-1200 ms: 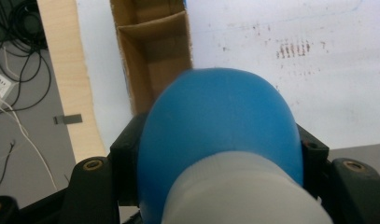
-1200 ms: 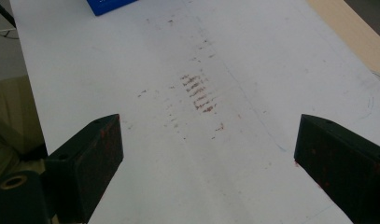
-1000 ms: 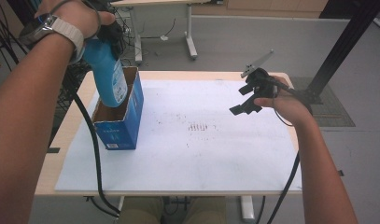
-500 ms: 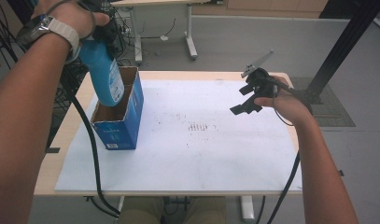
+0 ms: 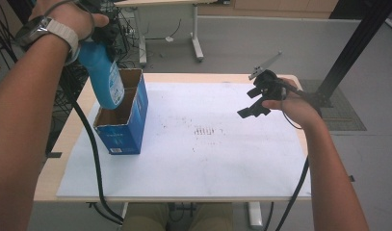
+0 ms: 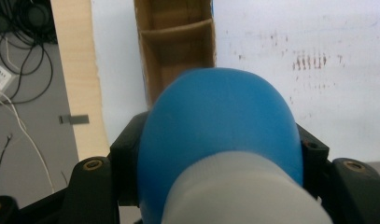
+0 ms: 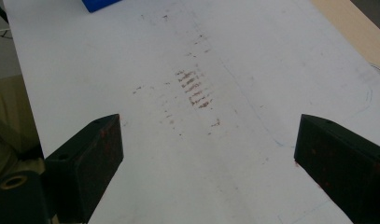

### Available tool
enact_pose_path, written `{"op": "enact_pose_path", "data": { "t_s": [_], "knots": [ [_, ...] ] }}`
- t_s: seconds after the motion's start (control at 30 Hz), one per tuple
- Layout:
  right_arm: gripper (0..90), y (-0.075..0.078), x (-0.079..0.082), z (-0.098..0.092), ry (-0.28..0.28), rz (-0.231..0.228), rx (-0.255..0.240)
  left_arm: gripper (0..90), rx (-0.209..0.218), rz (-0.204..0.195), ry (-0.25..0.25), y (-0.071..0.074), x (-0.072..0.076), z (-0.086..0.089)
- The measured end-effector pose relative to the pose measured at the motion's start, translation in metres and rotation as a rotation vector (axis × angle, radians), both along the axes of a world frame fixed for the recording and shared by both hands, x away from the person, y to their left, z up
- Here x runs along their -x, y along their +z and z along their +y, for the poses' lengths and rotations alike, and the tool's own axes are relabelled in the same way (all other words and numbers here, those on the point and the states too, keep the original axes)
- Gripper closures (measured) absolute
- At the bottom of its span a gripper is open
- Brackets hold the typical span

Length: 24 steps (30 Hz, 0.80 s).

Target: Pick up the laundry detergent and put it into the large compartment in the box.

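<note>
One divider [image 6: 177, 31] inside the box [image 5: 136, 120]

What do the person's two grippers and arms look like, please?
Both grippers are black. The left gripper has blocky fingers with brass-coloured screw holes. The right gripper has flat fingers with reddish specks, and a grey three-cornered plate on top. A black cable trails from each. Both forearms are bare; the left wrist wears a watch with a pale strap.
</note>
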State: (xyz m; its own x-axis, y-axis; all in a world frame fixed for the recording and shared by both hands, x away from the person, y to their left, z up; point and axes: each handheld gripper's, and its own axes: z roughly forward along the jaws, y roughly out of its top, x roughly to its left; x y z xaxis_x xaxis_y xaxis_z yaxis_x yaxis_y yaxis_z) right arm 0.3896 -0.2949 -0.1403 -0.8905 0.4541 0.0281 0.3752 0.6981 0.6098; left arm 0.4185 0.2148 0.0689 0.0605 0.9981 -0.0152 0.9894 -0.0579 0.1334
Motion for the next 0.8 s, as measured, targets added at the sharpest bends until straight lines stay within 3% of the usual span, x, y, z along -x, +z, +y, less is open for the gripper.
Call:
{"op": "enact_pose_path", "data": {
  "t_s": [0.8],
  "knots": [
    [7.9,-0.003,-0.004,0.001,-0.01,0.01,0.01,37.6,0.012,0.018,0.015,-0.025,-0.013,0.015]
  ]
}}
